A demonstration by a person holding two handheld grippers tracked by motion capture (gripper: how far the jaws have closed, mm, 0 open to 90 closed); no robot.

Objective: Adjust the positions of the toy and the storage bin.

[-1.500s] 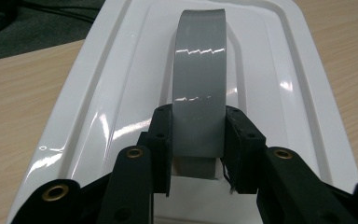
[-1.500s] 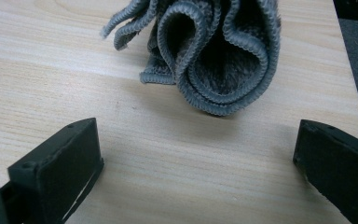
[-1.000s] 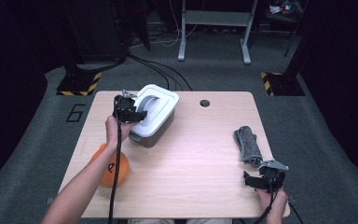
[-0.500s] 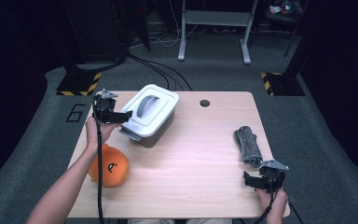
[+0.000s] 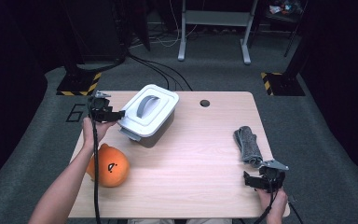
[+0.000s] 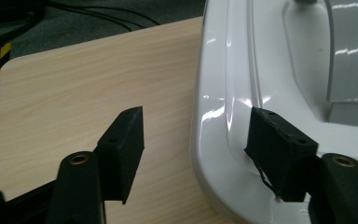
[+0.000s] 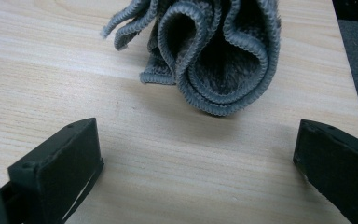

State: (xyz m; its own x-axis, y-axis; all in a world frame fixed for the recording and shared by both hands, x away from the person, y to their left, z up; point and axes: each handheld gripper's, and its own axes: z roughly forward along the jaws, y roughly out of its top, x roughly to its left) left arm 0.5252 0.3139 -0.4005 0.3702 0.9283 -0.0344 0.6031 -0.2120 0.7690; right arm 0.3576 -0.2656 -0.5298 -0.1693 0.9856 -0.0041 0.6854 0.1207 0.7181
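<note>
A white lidded box [image 5: 149,114] with a grey handle [image 5: 145,105] stands at the table's back left. My left gripper [image 5: 116,113] is level at the box's left end. In the left gripper view [image 6: 196,135] one jaw is over the bare table and the other over the lid [image 6: 270,60]. The lid's rim lies between them, untouched by the pads. These jaws have just been closing. A folded grey towel [image 5: 248,145] lies at the right. My right gripper [image 5: 254,181] stands open just in front of the towel [image 7: 214,51] with bare wood between its jaws.
An orange ball [image 5: 108,165] with a dark mark rests by the left forearm near the front left. A round cable hole [image 5: 204,103] sits near the table's [image 5: 191,158] back edge. Cables and stands are on the floor behind.
My left gripper has moved left, from over the box to its left end, and the orange ball has come into view. The right gripper has not moved.
</note>
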